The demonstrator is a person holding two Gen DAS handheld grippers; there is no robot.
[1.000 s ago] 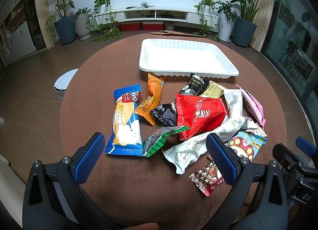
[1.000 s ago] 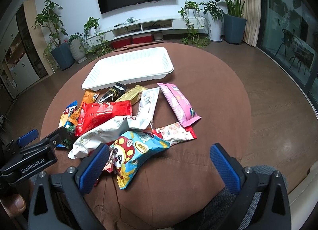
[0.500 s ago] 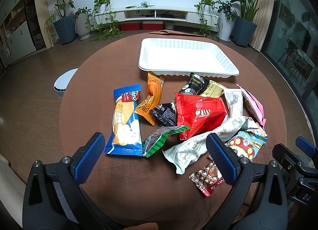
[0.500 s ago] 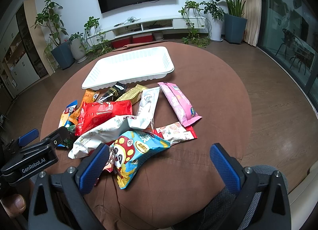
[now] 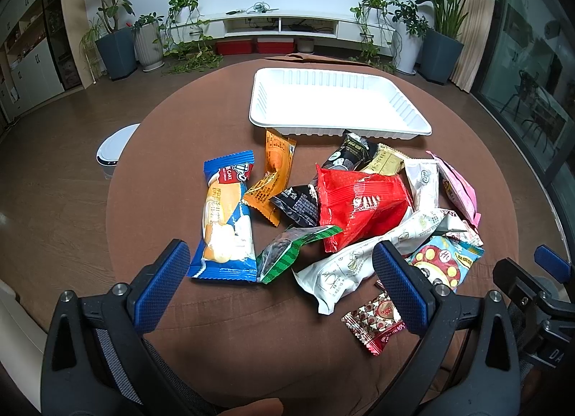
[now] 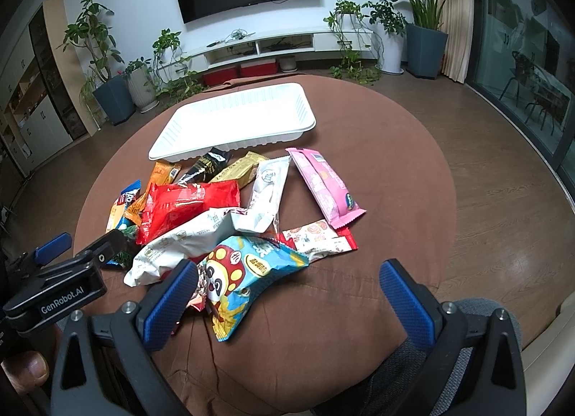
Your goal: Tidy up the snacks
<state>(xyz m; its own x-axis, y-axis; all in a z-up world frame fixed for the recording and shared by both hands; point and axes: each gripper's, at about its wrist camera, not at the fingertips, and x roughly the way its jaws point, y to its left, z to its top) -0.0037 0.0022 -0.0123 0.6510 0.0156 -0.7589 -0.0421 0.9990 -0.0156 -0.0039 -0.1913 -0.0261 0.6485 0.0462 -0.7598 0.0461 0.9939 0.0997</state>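
My left gripper (image 5: 280,284) is spread wide and holds nothing; it hangs over the near edge of the round brown tabletop (image 5: 161,150), touching no packet. My right gripper (image 6: 287,299) is just as wide and empty, its left finger (image 6: 169,302) passing in front of the light-blue cartoon bag (image 6: 248,275).

One white tray (image 5: 337,101) sits empty at 12 o'clock on the tabletop, with the snack heap just below it. In the left view I count one of each: a blue cake packet (image 5: 226,222) at 9 o'clock of the heap, an orange packet (image 5: 275,175) beside it, a green-edged clear packet (image 5: 291,252), a black packet (image 5: 298,205), a red bag (image 5: 359,204) in the middle, a black-and-gold packet (image 5: 346,153) touching the tray's near rim, a gold bar (image 5: 384,162), a long white bag (image 5: 373,257), a smaller white packet (image 5: 424,182), a pink packet (image 5: 460,189) at 3 o'clock, and a small brown-red sweet (image 5: 375,320) at 6 o'clock. The right view adds one red-edged white packet (image 6: 316,236).
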